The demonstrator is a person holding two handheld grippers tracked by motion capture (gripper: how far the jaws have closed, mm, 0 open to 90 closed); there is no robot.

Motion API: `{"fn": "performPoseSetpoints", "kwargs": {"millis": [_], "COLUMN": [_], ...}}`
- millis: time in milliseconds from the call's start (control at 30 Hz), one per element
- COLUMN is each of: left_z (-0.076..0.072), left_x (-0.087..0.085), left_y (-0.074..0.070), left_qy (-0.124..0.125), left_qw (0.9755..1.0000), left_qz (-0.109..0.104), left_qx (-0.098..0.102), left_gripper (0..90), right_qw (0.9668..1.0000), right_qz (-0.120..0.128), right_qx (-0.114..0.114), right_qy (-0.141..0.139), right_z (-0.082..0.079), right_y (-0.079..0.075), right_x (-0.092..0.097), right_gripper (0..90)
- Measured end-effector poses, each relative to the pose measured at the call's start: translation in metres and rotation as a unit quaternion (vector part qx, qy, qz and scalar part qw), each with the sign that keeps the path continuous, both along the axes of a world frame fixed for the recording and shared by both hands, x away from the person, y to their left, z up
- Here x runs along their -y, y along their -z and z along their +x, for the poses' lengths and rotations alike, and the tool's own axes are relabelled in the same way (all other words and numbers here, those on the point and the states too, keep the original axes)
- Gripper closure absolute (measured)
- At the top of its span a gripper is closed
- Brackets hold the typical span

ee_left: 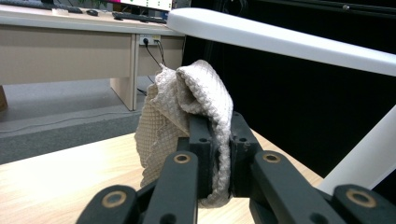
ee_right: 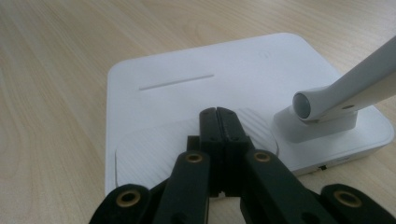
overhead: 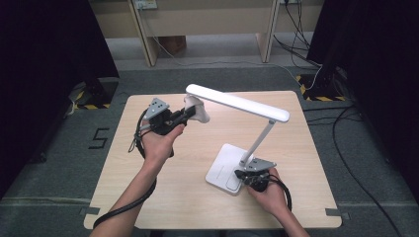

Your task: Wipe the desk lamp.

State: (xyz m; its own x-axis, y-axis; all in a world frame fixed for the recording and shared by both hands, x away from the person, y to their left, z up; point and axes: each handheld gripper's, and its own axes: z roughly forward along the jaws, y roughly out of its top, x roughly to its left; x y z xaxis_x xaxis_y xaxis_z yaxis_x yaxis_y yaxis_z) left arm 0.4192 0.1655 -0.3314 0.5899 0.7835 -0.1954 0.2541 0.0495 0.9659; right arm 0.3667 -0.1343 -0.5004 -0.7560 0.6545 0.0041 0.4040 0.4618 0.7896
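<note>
A: High view first: the left gripper (overhead: 190, 112) is clenched on a pale waffle-weave cloth (overhead: 197, 109), holding it just under the near end of the desk lamp's head (overhead: 237, 102). What could go wrong from here?

B: Judging by the setup, the person means to wipe the lamp head. That head sits on a thin arm (overhead: 257, 143), so a hard push from the cloth could swing or tip the lamp. The right gripper (overhead: 240, 174), its jaws clamped together with nothing between them, presses on the lamp base (overhead: 222, 168); if it slides off the smooth plastic, the lamp loses its anchor.

A: And the cloth itself?

B: In the left gripper view the cloth (ee_left: 187, 116) is pinched between the jaws, bunched above and ahead of the tips, with a loose flap hanging to the left. The grip catches only a fold, so a dragging stroke could pull it free.

A: Where is the head relative to those tongs?

B: Above and slightly beyond them; the lamp head (ee_left: 280, 39) crosses overhead, near the cloth's top, though contact cannot be told.

A: And the right tongs?

B: In the right gripper view their tips (ee_right: 219, 122) rest on the base's ribbed pad (ee_right: 177, 140), with the arm's hinge (ee_right: 322, 112) just to the right.
</note>
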Motion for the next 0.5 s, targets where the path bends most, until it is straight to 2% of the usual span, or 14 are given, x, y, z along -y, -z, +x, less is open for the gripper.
{"fn": "performPoseSetpoints", "kwargs": {"millis": [67, 233, 300, 333, 400, 500], "left_z": [0.000, 0.002, 0.003, 0.003, 0.003, 0.002], "left_x": [0.001, 0.004, 0.003, 0.003, 0.002, 0.001], "left_y": [0.000, -0.004, -0.006, -0.006, -0.008, -0.009], "left_qy": [0.001, 0.006, 0.005, 0.005, 0.005, 0.004], "left_qw": [1.0000, 1.0000, 1.0000, 1.0000, 1.0000, 1.0000], "left_qz": [0.000, -0.003, -0.004, -0.004, -0.003, -0.003], "left_qx": [0.000, 0.003, 0.004, 0.004, 0.006, 0.007], "left_gripper": [83.0, 83.0, 83.0, 83.0, 83.0, 83.0], "right_qw": [1.0000, 0.9999, 0.9998, 0.9998, 0.9992, 0.9979], "right_qz": [0.001, -0.004, 0.011, 0.011, 0.020, 0.025], "right_qx": [-0.002, -0.008, -0.005, -0.005, 0.005, 0.014], "right_qy": [0.001, 0.005, 0.013, 0.013, 0.035, 0.058], "right_z": [0.000, 0.000, -0.004, -0.004, -0.009, -0.014], "right_y": [0.000, -0.004, -0.010, -0.010, -0.019, -0.026], "right_x": [0.000, 0.001, 0.005, 0.005, 0.014, 0.027], "right_gripper": [90.0, 73.4, 68.3, 68.3, 62.0, 58.6]}}
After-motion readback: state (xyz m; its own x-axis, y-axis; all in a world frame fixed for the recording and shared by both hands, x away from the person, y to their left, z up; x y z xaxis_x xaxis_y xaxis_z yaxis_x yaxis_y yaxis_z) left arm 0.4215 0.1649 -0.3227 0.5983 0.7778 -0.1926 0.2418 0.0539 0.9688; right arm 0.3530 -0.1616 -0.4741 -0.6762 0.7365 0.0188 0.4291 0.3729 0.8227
